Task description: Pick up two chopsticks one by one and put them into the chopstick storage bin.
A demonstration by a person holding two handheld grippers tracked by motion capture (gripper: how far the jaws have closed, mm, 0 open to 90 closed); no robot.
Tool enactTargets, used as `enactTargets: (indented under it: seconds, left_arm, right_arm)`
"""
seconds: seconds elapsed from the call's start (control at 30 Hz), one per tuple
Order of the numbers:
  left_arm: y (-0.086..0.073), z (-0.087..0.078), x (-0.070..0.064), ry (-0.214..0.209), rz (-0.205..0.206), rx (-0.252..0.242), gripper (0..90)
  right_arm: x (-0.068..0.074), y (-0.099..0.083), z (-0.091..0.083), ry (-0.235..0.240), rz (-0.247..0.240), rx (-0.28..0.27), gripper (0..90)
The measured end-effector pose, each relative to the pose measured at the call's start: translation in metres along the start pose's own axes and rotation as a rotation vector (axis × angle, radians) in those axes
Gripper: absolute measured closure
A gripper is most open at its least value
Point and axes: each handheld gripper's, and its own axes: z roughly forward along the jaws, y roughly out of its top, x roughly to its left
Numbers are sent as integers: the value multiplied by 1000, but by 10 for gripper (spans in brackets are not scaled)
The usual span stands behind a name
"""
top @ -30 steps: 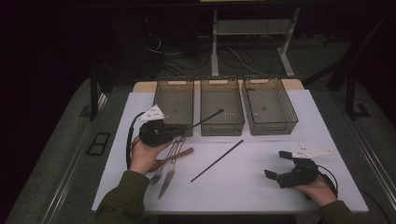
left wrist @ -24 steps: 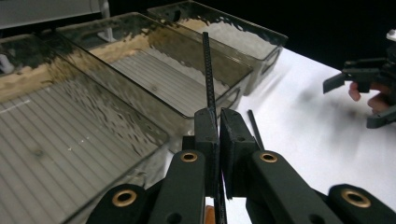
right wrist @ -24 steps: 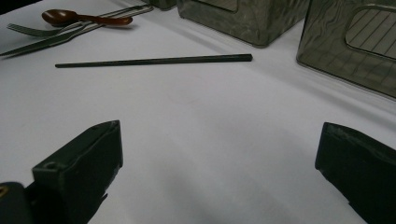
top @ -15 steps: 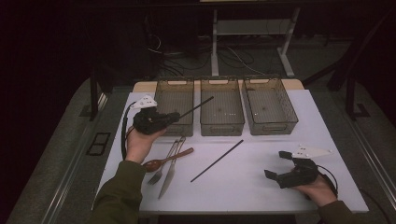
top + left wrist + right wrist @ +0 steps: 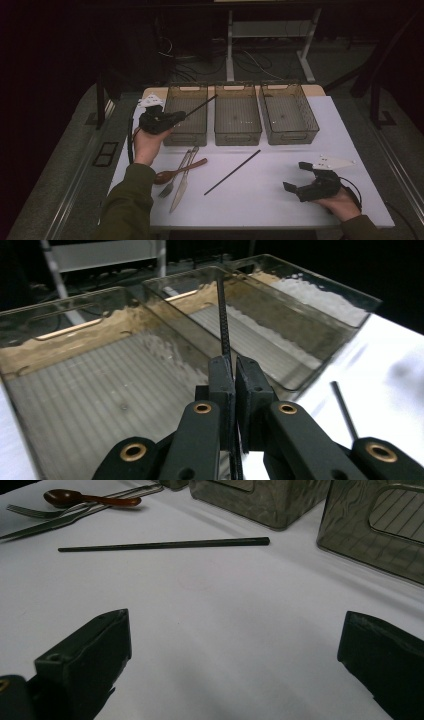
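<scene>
Black chopstick [image 5: 200,106] sits clamped in the left hand-held gripper [image 5: 172,118] over the leftmost bin [image 5: 186,112], pointing toward two o'clock. Right hand-held gripper [image 5: 300,179] rests open on the desk [image 5: 270,195]; second chopstick [image 5: 232,172], spoon [image 5: 175,172] nearby. No writing readable.

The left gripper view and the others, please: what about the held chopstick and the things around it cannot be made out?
- Chopstick in the left gripper: its lower end is hidden between the shut jaws in the left gripper view.
- Second chopstick: in that view, a gripper arm covers most of it.
- Fork and knife: in the dim high view, too small to tell whether they touch.
- Right gripper: its jaws are cut off by the bottom edge.
</scene>
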Motion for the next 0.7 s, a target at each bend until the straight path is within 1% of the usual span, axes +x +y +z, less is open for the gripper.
enactTargets:
  seconds: [0.17, 0.27, 0.43, 0.6, 0.7]
  left_arm:
    - [-1, 4, 9, 40, -7, 15, 855]
    - [-2, 6, 15, 62, -26, 19, 855]
    - [-2, 12, 25, 106, -36, 38, 855]
    - [1, 20, 31, 135, -43, 48, 855]
    - [1, 25, 34, 148, -54, 49, 855]
  right_arm:
    - [0, 0, 0, 0, 1, 0, 2]
    - [0, 0, 0, 1, 0, 0, 2]
    - [0, 0, 1, 0, -4, 3, 3]
    - [0, 0, 1, 0, -4, 2, 3]
    - [0, 0, 1, 2, -3, 1, 2]
